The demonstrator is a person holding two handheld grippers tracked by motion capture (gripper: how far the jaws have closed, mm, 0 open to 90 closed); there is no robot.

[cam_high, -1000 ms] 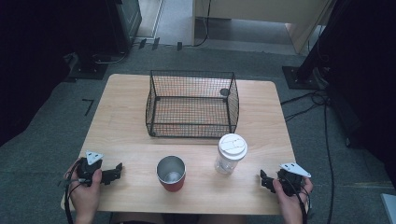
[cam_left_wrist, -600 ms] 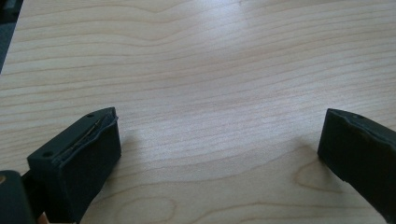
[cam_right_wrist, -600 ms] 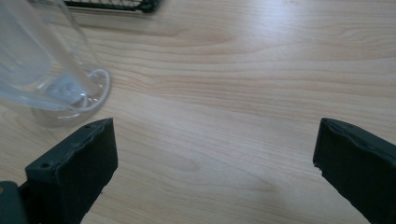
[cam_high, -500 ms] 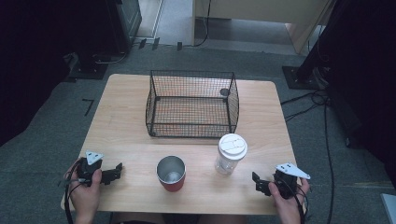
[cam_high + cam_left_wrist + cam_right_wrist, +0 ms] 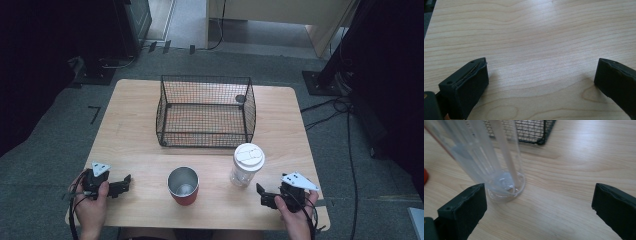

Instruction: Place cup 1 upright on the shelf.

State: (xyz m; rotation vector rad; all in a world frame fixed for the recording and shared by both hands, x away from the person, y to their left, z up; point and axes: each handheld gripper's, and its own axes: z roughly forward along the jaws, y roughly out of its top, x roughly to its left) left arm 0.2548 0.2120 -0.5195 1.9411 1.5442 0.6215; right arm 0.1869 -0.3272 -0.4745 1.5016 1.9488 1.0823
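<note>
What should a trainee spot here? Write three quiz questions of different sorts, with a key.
1. True or false: the lidded clear cup stands inside the wire basket.
2. Which is nearer the right tool: A, the red tumbler, or B, the lidded clear cup?
3. Fill in: the left tool has its jaws ___.
Key: 1 false, it stands on the table in front of the basket. 2 B; that tool's jaws have just been opening, with nothing between them. 3 open.

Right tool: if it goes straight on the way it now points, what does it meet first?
Probably the clear cup with a white lid. The right tool is open, and the cup's base stands just ahead, toward its left jaw.
</note>
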